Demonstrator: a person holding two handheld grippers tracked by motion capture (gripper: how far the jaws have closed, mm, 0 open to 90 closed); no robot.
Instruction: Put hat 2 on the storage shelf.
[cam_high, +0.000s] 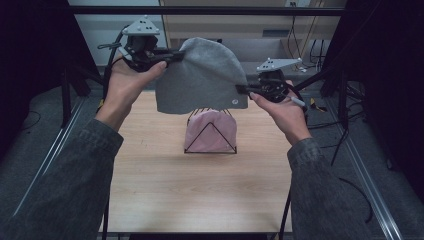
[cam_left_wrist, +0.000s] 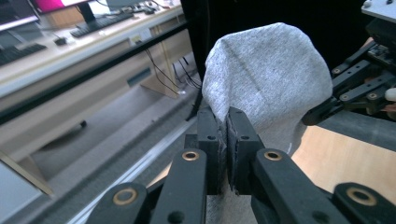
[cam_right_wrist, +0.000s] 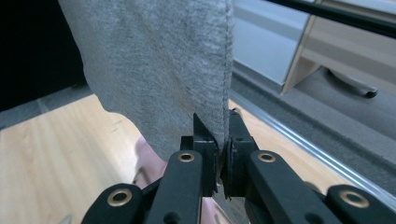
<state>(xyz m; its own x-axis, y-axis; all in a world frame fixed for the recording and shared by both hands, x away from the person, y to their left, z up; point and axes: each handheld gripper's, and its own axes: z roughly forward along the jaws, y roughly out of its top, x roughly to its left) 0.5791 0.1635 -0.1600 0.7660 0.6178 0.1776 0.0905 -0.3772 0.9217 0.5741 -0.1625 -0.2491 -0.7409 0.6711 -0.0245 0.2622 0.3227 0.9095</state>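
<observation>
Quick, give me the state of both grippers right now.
Left gripper: shut on one edge of the grey beanie, held up above the table.
Right gripper: shut on the beanie's opposite edge.

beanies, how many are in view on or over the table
2. A grey beanie hangs above the table, pinched at its edges by the left hand-held gripper and right hand-held gripper. A pink beanie sits in the wire rack; more may be hidden behind it.

Grey beanie (cam_high: 202, 75) hides wire rack's (cam_high: 210, 142) top (pink cloth (cam_high: 210, 131) partly covered too).
</observation>
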